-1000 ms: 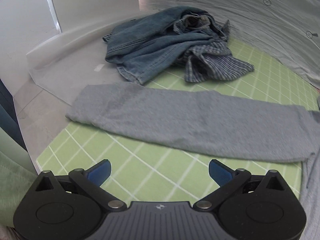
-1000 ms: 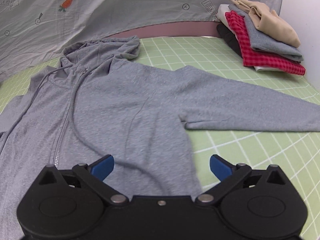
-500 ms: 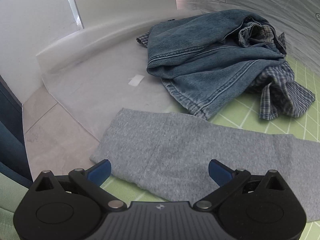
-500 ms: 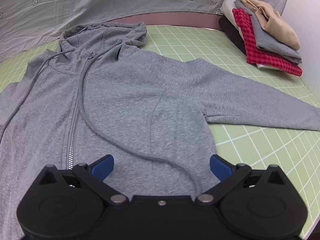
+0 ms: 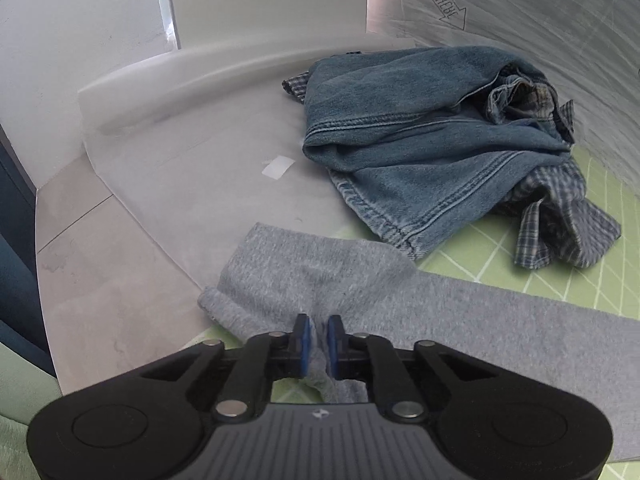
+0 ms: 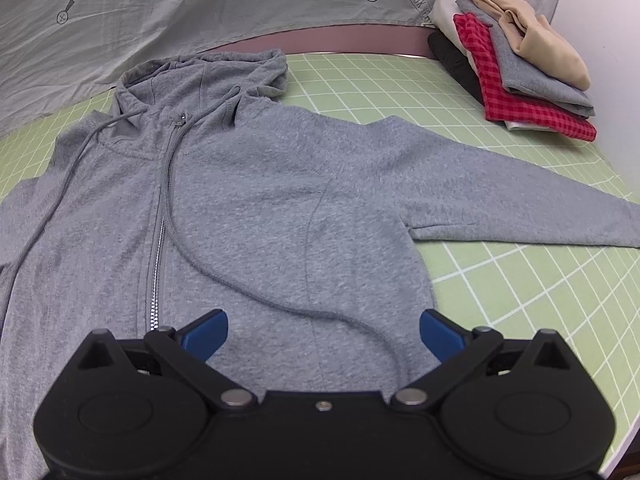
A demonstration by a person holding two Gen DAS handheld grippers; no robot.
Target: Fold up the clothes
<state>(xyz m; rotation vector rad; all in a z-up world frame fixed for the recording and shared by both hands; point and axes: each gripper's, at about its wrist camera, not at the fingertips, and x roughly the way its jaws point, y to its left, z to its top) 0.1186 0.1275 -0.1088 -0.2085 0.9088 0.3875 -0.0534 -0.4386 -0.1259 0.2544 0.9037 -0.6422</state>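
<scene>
A moment earlier gaping, the left gripper (image 5: 318, 330) had clenched on the grey hoodie's sleeve cuff (image 5: 280, 280) at six o'clock, readying the sleeve fold, while the right gripper (image 6: 323, 330) hung released over the hoodie body (image 6: 248, 200) spread on the green mat (image 6: 520, 300).

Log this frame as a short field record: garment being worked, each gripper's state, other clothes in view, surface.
garment: grey zip hoodie, spread flat, zipper up
left gripper: shut on the hoodie's sleeve cuff
right gripper: open, over the hoodie's lower front, holding nothing
unfolded pile: denim garment over a plaid shirt
folded stack: at the mat's far right corner
surface: green grid mat
</scene>
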